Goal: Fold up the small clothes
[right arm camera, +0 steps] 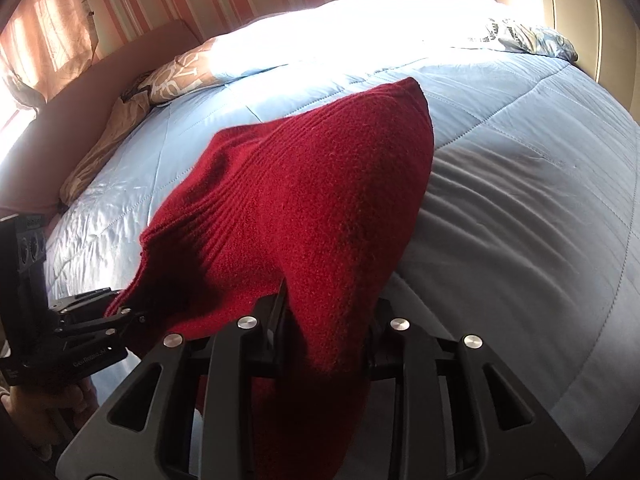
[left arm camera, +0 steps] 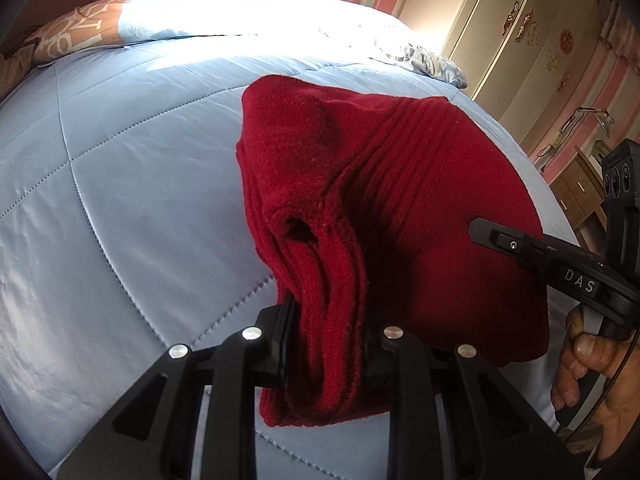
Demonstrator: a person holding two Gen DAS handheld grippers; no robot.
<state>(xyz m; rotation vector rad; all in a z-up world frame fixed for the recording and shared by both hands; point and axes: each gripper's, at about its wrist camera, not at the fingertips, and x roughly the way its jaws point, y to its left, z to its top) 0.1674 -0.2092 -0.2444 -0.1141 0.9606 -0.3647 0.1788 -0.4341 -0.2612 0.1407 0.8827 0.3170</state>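
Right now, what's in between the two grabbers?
Just the red knit garment, stretched from the left gripper across to the right gripper. Both pinch it above the blue quilt; the right wrist view shows this.

Red knit garment (left arm camera: 384, 208) hides both grippers' fingertips & most of the right gripper (left arm camera: 552, 264) in left view, its lower end cut off by right view's bottom edge, far quilt (right arm camera: 400, 20) blown out by glare, pillow (left arm camera: 68, 36) print unreadable.

My right tool (right arm camera: 324, 320) pinches the red knit garment (right arm camera: 304, 184) above the blue bed (right arm camera: 520, 200); left tool (right arm camera: 120, 316) grips its far corner.
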